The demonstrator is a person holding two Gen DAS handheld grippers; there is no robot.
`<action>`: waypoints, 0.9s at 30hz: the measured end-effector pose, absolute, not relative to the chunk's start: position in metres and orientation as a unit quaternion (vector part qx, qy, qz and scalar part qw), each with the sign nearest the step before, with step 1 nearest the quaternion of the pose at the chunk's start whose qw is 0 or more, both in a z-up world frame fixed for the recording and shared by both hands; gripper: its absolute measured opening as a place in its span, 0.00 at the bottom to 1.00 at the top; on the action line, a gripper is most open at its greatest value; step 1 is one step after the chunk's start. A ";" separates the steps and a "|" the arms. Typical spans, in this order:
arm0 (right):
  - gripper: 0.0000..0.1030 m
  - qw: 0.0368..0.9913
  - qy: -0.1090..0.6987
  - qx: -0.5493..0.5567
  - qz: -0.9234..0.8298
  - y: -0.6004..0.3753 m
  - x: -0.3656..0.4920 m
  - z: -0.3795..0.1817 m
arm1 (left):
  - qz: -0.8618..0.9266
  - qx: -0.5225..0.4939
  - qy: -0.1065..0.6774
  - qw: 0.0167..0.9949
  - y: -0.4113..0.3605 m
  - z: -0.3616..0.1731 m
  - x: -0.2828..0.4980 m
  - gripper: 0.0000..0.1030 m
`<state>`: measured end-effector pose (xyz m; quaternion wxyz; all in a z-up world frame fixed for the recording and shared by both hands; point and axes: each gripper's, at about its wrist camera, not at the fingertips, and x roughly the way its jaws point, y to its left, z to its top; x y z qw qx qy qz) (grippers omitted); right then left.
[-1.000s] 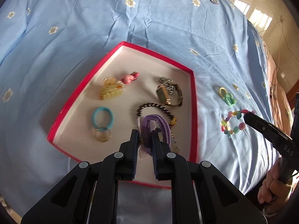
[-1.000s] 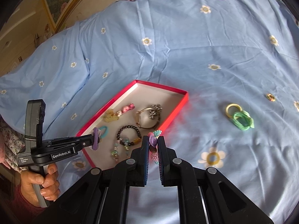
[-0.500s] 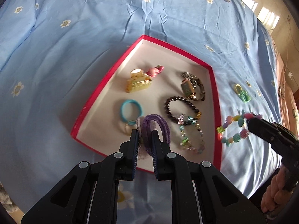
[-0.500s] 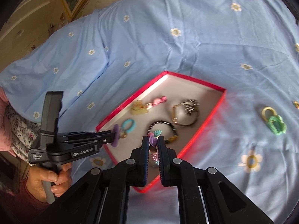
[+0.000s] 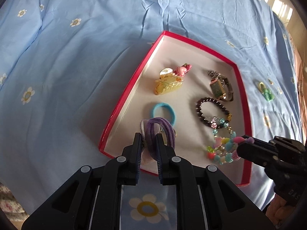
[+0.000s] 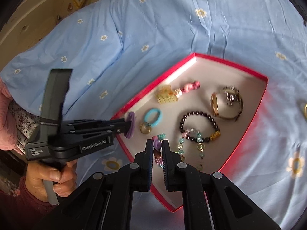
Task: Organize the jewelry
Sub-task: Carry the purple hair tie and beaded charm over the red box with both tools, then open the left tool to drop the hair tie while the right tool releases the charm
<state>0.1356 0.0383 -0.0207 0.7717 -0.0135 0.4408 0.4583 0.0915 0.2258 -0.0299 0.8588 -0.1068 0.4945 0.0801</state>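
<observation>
Red tray (image 5: 240,88) w/ watch (image 5: 220,88), hair clip (image 5: 167,85), L claw (image 5: 148,140) gripping purple hair tie (image 5: 163,127), R claw (image 6: 157,143) gripping bead bracelet (image 5: 222,149)

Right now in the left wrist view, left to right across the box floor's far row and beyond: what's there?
yellow hair claw → pink clip → wristwatch → red box wall → green hair ties out on the blue sheet.
</observation>
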 end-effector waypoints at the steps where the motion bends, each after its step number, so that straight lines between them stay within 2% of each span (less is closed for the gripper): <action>1: 0.08 0.770 0.446 -0.013 0.455 0.039 0.138 -0.025 | 0.080 -0.106 0.497 0.858 0.226 -0.031 0.093 0.12; 11: 0.08 0.767 0.473 -0.017 0.432 0.041 0.151 -0.050 | 0.083 -0.103 0.510 0.850 0.227 -0.041 0.101 0.17; 16: 0.11 0.766 0.477 -0.017 0.431 0.043 0.152 -0.053 | 0.084 -0.098 0.509 0.851 0.226 -0.041 0.102 0.27; 24: 0.13 0.765 0.480 -0.019 0.429 0.045 0.153 -0.056 | 0.081 -0.101 0.508 0.851 0.226 -0.040 0.103 0.33; 27: 0.14 0.765 0.480 -0.018 0.428 0.045 0.154 -0.056 | 0.083 -0.102 0.505 0.853 0.227 -0.038 0.102 0.39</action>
